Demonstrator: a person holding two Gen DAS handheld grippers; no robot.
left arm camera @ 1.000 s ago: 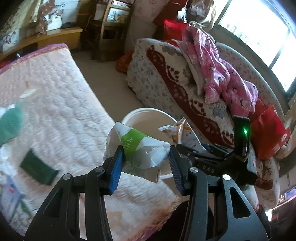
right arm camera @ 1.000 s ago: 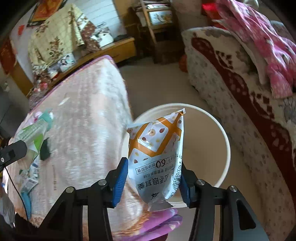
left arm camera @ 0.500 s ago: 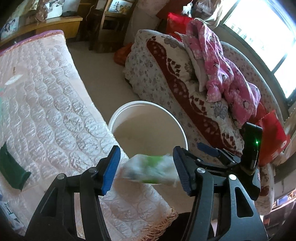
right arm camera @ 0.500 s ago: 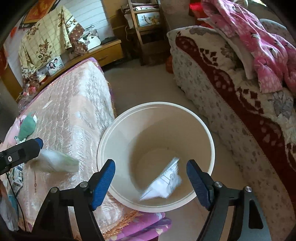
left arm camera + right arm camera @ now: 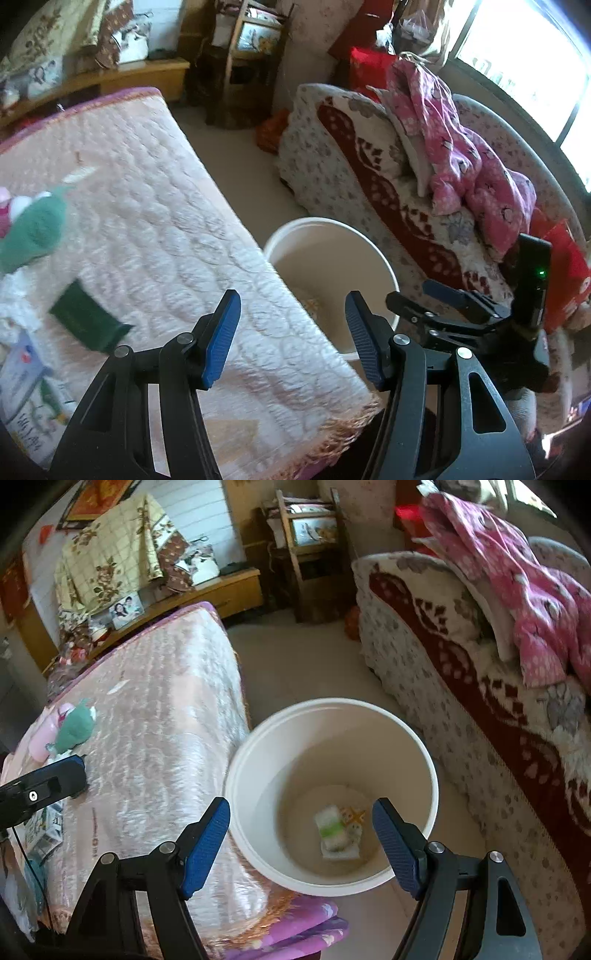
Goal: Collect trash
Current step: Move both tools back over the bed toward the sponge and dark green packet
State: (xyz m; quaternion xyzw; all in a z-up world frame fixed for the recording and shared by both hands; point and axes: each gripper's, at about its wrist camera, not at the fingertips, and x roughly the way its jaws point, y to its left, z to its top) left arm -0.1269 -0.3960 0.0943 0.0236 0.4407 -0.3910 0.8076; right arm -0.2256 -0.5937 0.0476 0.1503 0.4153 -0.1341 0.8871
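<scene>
Trash in bucket: a green-and-white wrapper (image 5: 330,825) and an orange-patterned snack bag (image 5: 352,818) lie side by side on the bottom of the white bucket (image 5: 236,768), which stands on the floor just off the bed's (image 5: 155,206) near corner
Right gripper (image 5: 301,845): jaws spread wide with nothing between them, poised above the bucket's near rim; they have just been opening
Left gripper (image 5: 291,336): jaws parted and empty too, over the bed's near edge beside the bucket, also having just opened
Step in hand: the drop is done for both pieces, so this is the release end of one collecting round
Trash left on bed: a dark green packet (image 5: 86,325) near the bed's left edge, with printed paper packaging (image 5: 22,373) and white crumpled stuff (image 5: 14,295) beyond it toward the near left corner
Not trash, likely: the green plush toy (image 5: 35,229) further up the left side
Next move calls for: swinging both grippers back over the bed's left side, jaws open, and closing on flat, thin pieces that may need a low approach
</scene>
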